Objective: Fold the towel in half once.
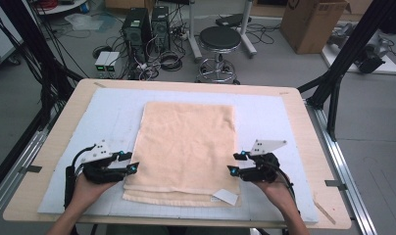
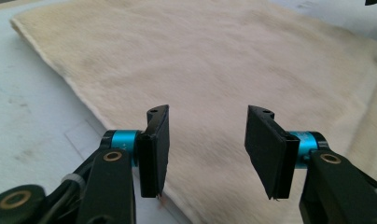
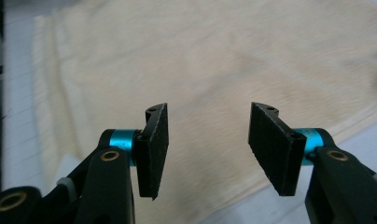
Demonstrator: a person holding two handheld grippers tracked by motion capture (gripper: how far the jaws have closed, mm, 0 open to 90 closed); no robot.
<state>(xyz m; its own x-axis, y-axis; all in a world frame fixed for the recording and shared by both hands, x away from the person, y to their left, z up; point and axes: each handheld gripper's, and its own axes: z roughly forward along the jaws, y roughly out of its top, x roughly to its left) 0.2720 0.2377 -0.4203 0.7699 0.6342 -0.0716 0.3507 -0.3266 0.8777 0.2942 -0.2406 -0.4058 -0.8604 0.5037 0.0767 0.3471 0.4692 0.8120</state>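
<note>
Left gripper (image 1: pixel 126 162): my black jaws are spread wide, nothing between them, poised at the towel's left edge near its front corner.
Towel: folded peach terry-cloth rectangular towel (image 1: pixel 186 147), soft nap, layered front hem, lying flat mid-mat with a small white tag (image 1: pixel 226 197) at its front right corner.
Mat: pale blue-white mat (image 1: pixel 108 112) bare around the towel.
Right gripper (image 1: pixel 236 163): jaws likewise released, at the towel's right edge.
Blur: both gripper views smear the towel's weave.

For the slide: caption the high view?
Open left tongs and right tongs flank a folded beige towel.
</note>
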